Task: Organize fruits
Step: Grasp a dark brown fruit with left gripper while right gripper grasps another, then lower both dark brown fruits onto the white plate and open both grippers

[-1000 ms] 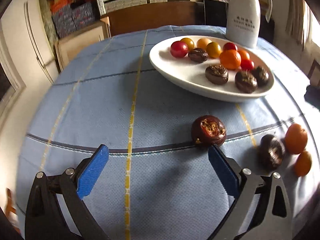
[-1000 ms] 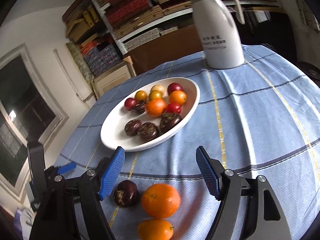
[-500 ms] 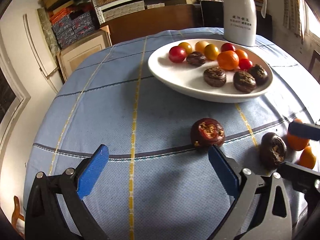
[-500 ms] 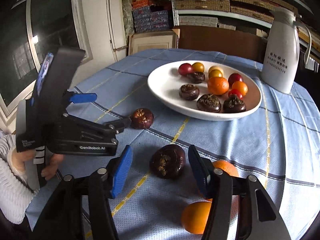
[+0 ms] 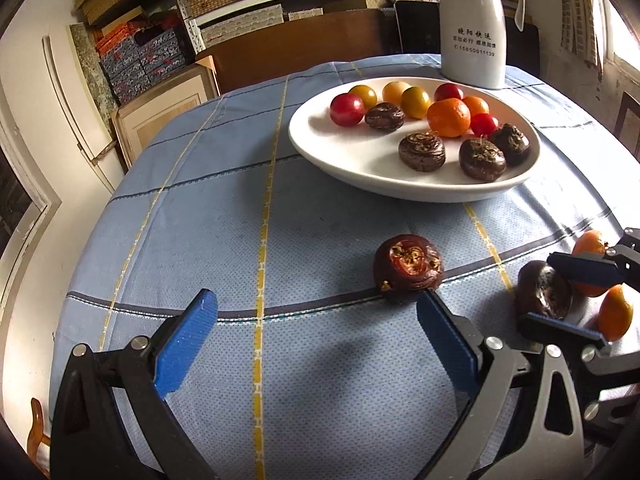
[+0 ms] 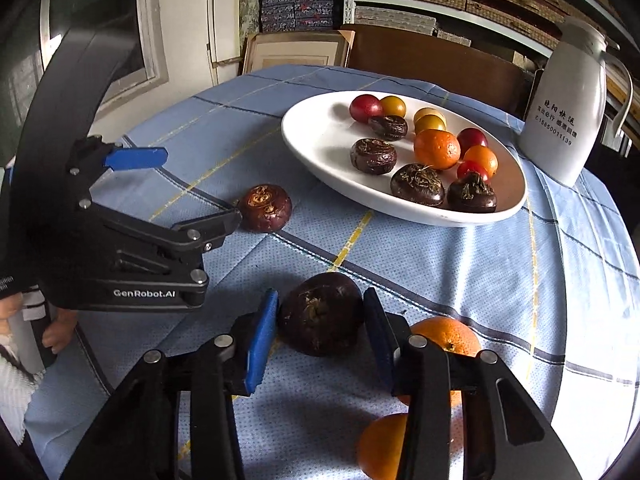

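Dark water chestnut (image 6: pixel 320 325) sits on the surface, touching both blue pads (image 6: pixel 262 336). Second chestnut (image 5: pixel 408 268) lies apart; two oranges (image 6: pixel 446 336) just beside.

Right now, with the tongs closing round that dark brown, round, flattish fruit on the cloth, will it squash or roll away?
The dark brown flattish fruit looks firm-skinned, so it probably won't squash. Its rounded sides could let it slip or roll from the right tongs if they grip off-centre. The blue checked tablecloth looks textured, which likely slows any rolling.
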`<act>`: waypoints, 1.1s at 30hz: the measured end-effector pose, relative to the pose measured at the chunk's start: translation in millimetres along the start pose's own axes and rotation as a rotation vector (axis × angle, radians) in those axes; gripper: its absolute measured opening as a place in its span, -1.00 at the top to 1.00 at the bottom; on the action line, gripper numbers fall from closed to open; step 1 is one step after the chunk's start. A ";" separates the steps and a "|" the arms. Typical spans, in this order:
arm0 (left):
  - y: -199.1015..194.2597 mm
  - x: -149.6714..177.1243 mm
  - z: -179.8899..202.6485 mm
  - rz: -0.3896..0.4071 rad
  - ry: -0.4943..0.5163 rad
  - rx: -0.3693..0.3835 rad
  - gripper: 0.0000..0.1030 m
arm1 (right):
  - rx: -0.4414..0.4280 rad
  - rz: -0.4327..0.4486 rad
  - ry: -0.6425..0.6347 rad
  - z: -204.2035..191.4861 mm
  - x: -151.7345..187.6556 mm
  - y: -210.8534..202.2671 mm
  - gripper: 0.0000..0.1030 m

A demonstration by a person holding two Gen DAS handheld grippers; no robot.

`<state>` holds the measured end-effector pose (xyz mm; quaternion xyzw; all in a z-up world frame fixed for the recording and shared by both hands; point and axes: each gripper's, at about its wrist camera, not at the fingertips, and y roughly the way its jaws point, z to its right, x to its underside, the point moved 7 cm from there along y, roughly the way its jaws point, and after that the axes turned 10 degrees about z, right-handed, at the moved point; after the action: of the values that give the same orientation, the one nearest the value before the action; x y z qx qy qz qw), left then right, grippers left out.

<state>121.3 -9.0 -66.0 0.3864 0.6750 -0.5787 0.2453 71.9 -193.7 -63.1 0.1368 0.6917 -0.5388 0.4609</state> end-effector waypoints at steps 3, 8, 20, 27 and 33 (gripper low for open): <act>-1.1 -0.8 0.8 0.007 0.001 0.004 -0.90 | -0.009 0.027 0.057 9.5 -3.3 -4.2 0.16; -5.4 -9.5 13.1 0.040 -0.025 0.089 -0.90 | 0.010 0.139 0.224 45.1 -17.1 -25.1 0.16; 23.9 -9.7 42.8 -0.054 -0.042 0.238 0.10 | 0.051 0.164 0.479 97.8 -13.0 -28.5 0.15; 18.5 -10.5 45.0 -0.039 -0.043 0.255 0.22 | 0.065 0.151 0.494 102.9 -8.2 -25.8 0.15; -15.1 -34.0 25.0 0.100 -0.090 0.213 0.22 | 0.064 0.190 0.534 111.3 -8.9 -33.6 0.15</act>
<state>126.0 -41.9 -35.9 0.4170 0.5778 -0.6511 0.2614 108.2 -300.7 -34.6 0.3525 0.7555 -0.4595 0.3064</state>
